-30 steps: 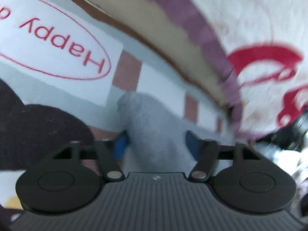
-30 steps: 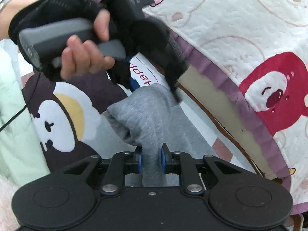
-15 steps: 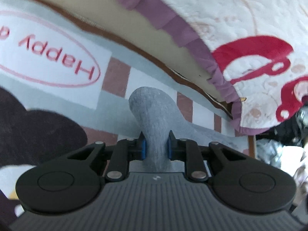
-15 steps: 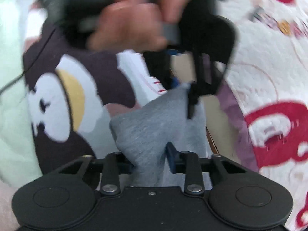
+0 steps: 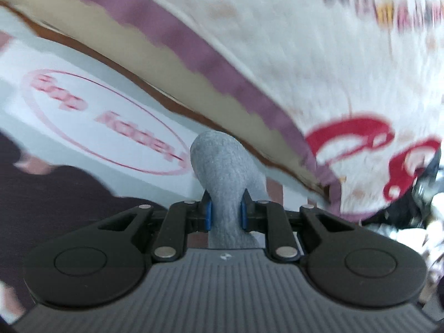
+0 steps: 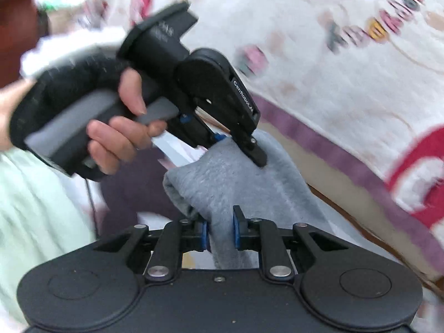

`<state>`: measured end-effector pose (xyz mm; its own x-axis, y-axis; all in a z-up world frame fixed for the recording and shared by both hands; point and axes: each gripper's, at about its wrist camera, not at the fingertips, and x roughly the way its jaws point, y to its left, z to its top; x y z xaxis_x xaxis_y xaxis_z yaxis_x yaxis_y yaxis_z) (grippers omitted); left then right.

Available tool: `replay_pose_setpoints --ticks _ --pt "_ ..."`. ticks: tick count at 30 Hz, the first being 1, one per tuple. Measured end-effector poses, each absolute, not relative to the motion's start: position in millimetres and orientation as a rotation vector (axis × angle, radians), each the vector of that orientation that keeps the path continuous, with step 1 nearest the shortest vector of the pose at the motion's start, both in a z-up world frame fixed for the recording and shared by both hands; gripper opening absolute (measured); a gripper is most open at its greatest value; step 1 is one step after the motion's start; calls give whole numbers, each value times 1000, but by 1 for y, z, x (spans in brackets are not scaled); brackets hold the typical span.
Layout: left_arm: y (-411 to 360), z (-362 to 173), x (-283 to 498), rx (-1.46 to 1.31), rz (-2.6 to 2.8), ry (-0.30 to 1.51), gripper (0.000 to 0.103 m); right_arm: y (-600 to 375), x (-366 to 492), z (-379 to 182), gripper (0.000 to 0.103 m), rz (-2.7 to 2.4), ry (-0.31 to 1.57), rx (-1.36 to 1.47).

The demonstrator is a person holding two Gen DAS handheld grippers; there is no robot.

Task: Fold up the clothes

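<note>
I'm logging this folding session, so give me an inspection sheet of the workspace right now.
Surface: printed mat with a red oval and lettering, dark cartoon patches.
Job's things: grey garment, bunched and lifted between both grippers.
Clutter: blurred dark and white items at the left view's right edge; cannot identify.
Grippers: left hand-held gripper shut on the grey garment; right hand-held gripper closing, pads pressing the same garment.
Cables: thin dark cable hanging below the left hand.
Surroundings: quilted bedspread with red cartoon prints and purple trim, overhanging the mat.
</note>
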<state>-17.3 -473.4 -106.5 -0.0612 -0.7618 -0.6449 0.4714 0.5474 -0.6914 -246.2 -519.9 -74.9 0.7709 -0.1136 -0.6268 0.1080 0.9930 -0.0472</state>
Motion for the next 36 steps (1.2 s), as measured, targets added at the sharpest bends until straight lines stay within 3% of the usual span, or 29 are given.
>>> replay_pose_setpoints --ticks 6,15,17,19,22,28,31,33,36 --pt "-443 -57 -10 -226 -1018 1144 17 -525 -247 -57 20 -61 530 228" --pt "-546 -24 -103 65 -1318 1006 23 -599 -360 -84 19 -276 360 722" --pt "-569 -16 -133 120 -1411 963 29 -603 -389 -91 19 -352 300 772" --pt "-583 -13 -159 120 -1525 917 45 -608 -416 -98 18 -436 251 814" --pt "-597 -15 -187 100 -1659 864 56 -629 -441 -127 18 -558 250 907" --pt "-602 -70 -201 328 -1613 899 58 -669 -485 -193 20 -636 204 1212" --pt "-593 -114 -202 475 -1541 948 58 -666 -493 -201 30 -624 172 1234" --pt "-585 -140 -199 516 -1499 985 58 -660 -502 -195 61 -604 119 1227" --pt "-575 -153 -195 506 -1510 965 58 -665 -509 -184 76 -543 25 1193"
